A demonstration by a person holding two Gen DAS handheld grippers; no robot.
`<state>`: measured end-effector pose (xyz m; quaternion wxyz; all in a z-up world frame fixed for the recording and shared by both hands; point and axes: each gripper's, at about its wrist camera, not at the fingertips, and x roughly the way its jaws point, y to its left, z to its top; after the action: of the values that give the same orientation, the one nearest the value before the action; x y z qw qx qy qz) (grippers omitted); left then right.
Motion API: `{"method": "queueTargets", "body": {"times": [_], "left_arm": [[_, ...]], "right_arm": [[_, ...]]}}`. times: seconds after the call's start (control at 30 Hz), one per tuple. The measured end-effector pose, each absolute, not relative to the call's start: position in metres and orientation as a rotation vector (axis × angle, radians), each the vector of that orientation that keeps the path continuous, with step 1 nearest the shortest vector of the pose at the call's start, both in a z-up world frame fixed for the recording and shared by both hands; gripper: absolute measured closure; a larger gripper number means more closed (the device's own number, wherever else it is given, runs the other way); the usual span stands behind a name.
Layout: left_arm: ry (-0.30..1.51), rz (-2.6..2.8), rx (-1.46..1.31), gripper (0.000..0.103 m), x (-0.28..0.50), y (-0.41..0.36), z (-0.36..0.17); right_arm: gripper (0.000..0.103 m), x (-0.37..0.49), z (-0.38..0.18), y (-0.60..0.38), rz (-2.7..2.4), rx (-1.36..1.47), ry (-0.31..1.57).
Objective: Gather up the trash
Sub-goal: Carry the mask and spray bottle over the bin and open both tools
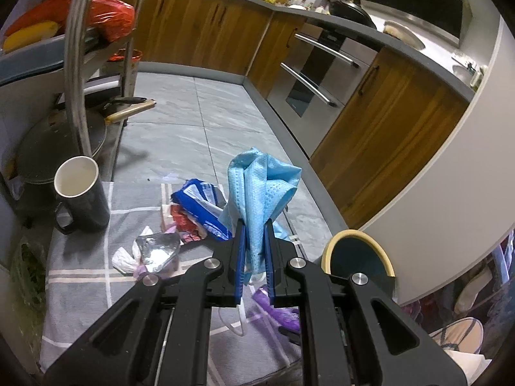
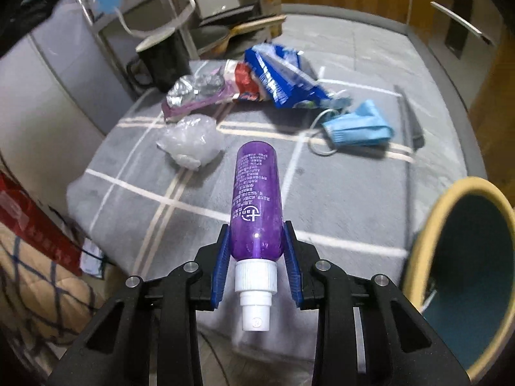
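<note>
Two pieces of trash are in my grip at once. My right gripper (image 2: 256, 262) is clamped on a purple spray bottle (image 2: 257, 206) at the centre of the right wrist view, both blue pads pressing its sides just above the white cap, the nozzle pointing back toward the camera and the bottle's base pointing up the frame, lifted off the cloth. My left gripper (image 1: 256, 241) is nearly closed and pinches a crumpled blue face mask (image 1: 260, 189), which stands up from the pads in the middle of the left wrist view with a white ear loop dangling below. Beyond the bottle, a second blue mask (image 2: 357, 128) lies flat on the grey checked cloth (image 2: 338, 193), right of centre. Above it and to the left lies a blue snack wrapper (image 2: 280, 77), touching a red wrapper (image 2: 243, 80) and a silver foil packet (image 2: 193, 90) on a purple strip. Just below the foil sits a clear crumpled plastic bag (image 2: 193, 141). A black mug (image 2: 164, 61) with a white inside stands upright at the cloth's far edge, upper left of the frame. At the right edge a teal bin (image 2: 466, 276) with a cream rim opens toward me. In the left view, wooden kitchen cabinets (image 1: 206, 29) and a steel oven front (image 1: 315, 74) run across the upper frame above the tiled floor.
</note>
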<state>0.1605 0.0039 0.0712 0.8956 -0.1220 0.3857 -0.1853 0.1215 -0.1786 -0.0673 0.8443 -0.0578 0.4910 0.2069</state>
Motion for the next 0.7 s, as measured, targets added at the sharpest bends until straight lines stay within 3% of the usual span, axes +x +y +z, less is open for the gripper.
{"method": "queueTargets", "body": {"times": [0.3,0.7], "left_arm": [[0.819,-0.432,-0.208,0.093,0.152,-0.028,0.067],[0.872,-0.543,-0.115,0.093,0.142,-0.094,0.049]], "right_arm": [[0.07,0.093,-0.03,-0.225,0.362,-0.041,0.937],[0.07,0.07,-0.02,-0.294,0.214,0.07,0.863]]}}
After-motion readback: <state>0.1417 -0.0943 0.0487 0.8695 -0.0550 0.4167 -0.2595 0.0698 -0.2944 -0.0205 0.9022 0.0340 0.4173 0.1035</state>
